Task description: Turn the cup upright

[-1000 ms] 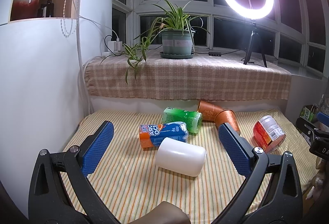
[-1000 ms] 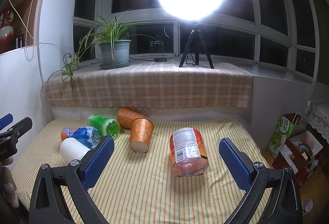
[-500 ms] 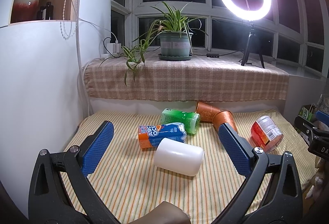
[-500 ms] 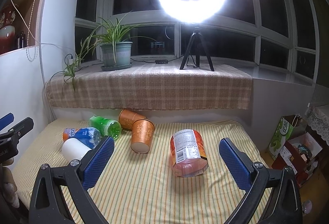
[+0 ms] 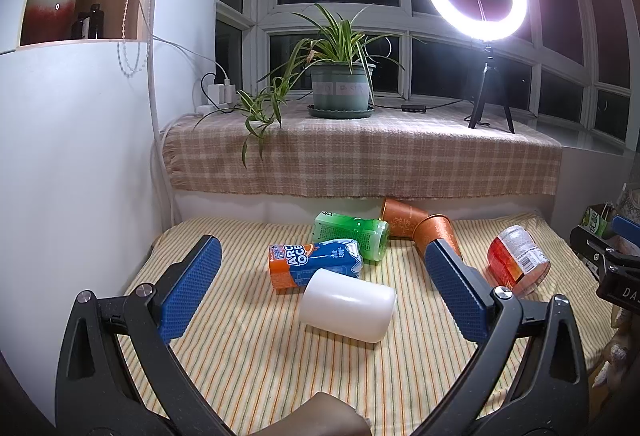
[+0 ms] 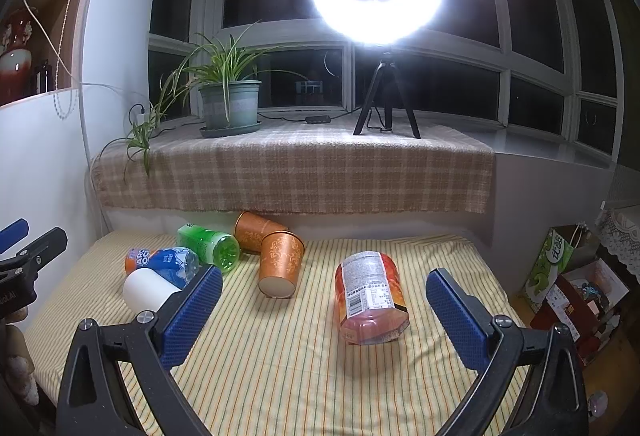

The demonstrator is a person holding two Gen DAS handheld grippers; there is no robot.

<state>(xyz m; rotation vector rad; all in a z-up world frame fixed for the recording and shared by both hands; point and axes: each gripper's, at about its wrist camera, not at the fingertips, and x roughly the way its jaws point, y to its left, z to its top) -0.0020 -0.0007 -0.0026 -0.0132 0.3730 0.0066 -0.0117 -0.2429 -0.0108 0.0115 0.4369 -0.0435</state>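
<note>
Nothing of the flip is done yet, as far as the views show: every container on the yellow striped cloth [image 6: 280, 376] lies on its side, and neither claw touches one.

Nearest, the left gripper [image 5: 320, 288] hangs with its blue pads spread wide and nothing between them. Just beyond, at its 12 o'clock, lies a plain white plastic cup [image 5: 348, 310] on its side. The right gripper [image 6: 324, 310] is likewise spread and empty; the red labelled plastic jar [image 6: 370, 296] lies between its fingers' line of sight, at about 12 o'clock.

Farther out come an orange-and-blue drink bottle [image 5: 314, 264] touching the white cup, then a green plastic bottle [image 5: 352, 236]. Two copper-coloured patterned cups lie tipped: the nearer copper cup [image 6: 282, 262] at the right gripper's 11 o'clock, the farther copper cup [image 6: 256, 230] against the back wall.

Which cup is meant I cannot tell. The whole job remains: approach, grip, turn upright, release.
</note>
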